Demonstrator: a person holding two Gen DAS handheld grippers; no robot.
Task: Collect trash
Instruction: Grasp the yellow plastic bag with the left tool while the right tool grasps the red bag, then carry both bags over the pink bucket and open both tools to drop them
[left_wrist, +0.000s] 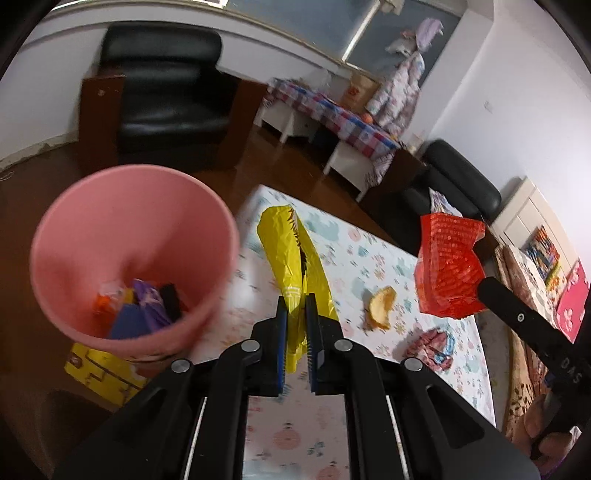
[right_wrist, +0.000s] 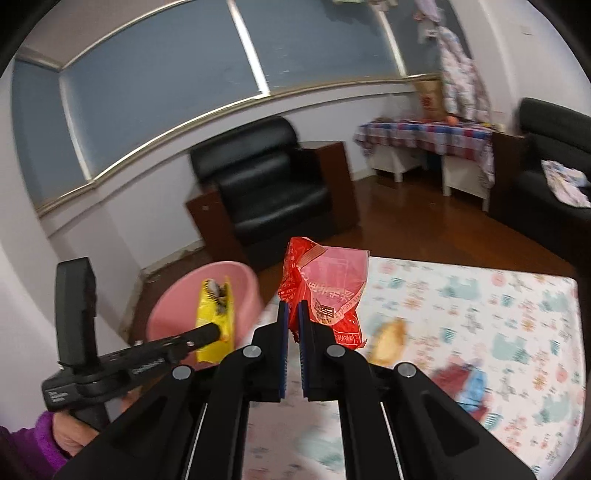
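My left gripper (left_wrist: 296, 303) is shut on a yellow snack wrapper (left_wrist: 295, 254) and holds it above the table, just right of the pink bin (left_wrist: 125, 236). The bin holds several wrappers. My right gripper (right_wrist: 293, 308) is shut on a red wrapper (right_wrist: 328, 291), held above the table; it also shows in the left wrist view (left_wrist: 448, 266). In the right wrist view the yellow wrapper (right_wrist: 216, 317) hangs in front of the pink bin (right_wrist: 177, 306). A fruit peel (left_wrist: 382, 308) and a crumpled red-blue wrapper (left_wrist: 434, 349) lie on the table.
The table has a patterned white cloth (left_wrist: 354, 251). A yellow box (left_wrist: 99, 373) lies under the bin. A black armchair (left_wrist: 166, 92), a low bench with a checked cloth (left_wrist: 332, 118) and a black sofa (left_wrist: 454, 181) stand beyond.
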